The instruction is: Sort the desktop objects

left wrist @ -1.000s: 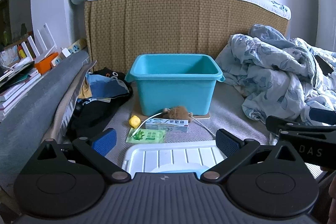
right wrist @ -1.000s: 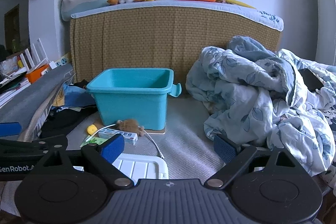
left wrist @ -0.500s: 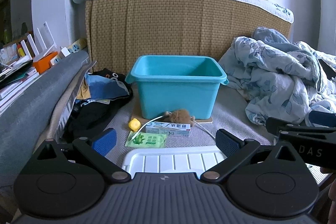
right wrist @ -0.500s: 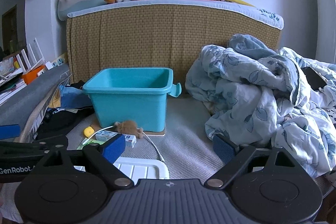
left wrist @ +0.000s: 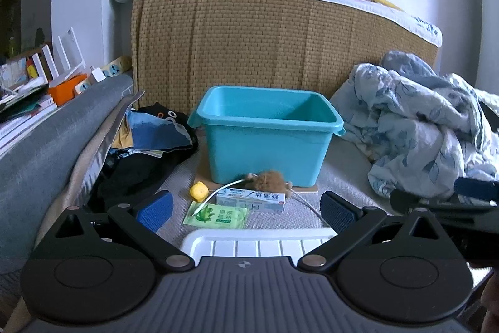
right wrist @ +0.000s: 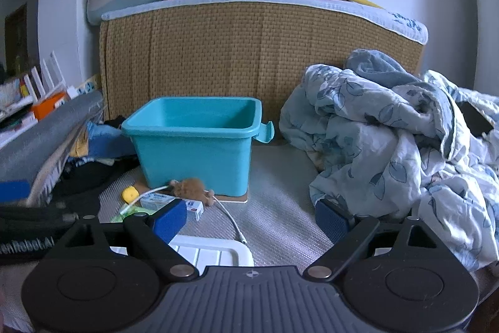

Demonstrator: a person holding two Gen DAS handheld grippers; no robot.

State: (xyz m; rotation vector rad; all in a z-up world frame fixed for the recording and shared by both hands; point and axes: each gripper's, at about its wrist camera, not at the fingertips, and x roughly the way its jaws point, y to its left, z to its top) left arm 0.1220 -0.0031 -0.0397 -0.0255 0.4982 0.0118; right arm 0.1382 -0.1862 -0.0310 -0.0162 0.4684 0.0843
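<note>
Both your left gripper [left wrist: 246,208] and right gripper [right wrist: 249,217] gape wide and empty, ready to pick. The white toothpaste box [left wrist: 251,198], brown plush mouse [left wrist: 268,180] and small yellow toy [left wrist: 199,191] wait before the open teal plastic bin [left wrist: 268,133], their likely home.

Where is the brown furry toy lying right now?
In both wrist views the brown furry toy lies against the front wall of the teal bin, partly on the toothpaste box, with the white cable running past it.
</note>
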